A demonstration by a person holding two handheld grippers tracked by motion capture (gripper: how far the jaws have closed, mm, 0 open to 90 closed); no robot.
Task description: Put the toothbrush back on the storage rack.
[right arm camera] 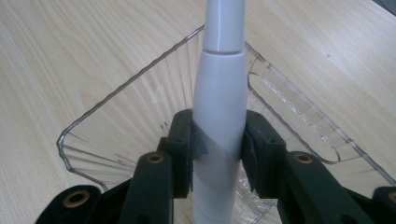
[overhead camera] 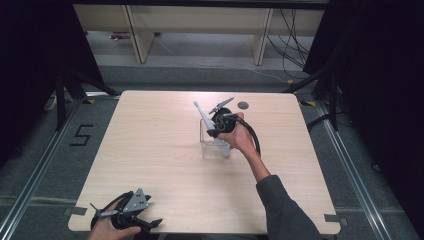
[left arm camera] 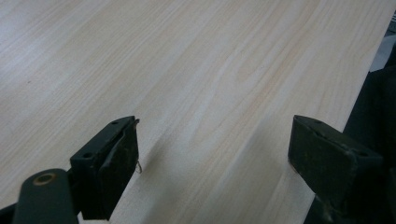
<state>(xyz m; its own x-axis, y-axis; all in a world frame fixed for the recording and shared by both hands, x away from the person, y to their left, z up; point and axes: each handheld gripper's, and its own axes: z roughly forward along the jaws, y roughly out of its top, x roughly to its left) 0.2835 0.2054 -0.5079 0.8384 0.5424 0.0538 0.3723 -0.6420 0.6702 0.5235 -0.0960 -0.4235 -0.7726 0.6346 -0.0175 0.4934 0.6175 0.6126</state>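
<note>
A white electric toothbrush (overhead camera: 206, 121) leans inside a clear plastic box (overhead camera: 210, 145) near the middle of the wooden table (overhead camera: 160, 150). My right gripper (overhead camera: 216, 131) is shut on the toothbrush's thick handle; in the right gripper view the two black pads (right arm camera: 187, 144) press on the white handle (right arm camera: 219, 98) just above the clear box's rim (right arm camera: 116, 88). The brush head points up and toward the far left. My left gripper (overhead camera: 150, 221) rests at the table's near left corner, open, with only bare tabletop between its jaws (left arm camera: 215, 154).
A small dark round disc (overhead camera: 243, 105) lies near the table's far edge, right of the box. Beyond the table stand wooden furniture legs (overhead camera: 137, 35) and loose cables (overhead camera: 290, 45) on the floor.
</note>
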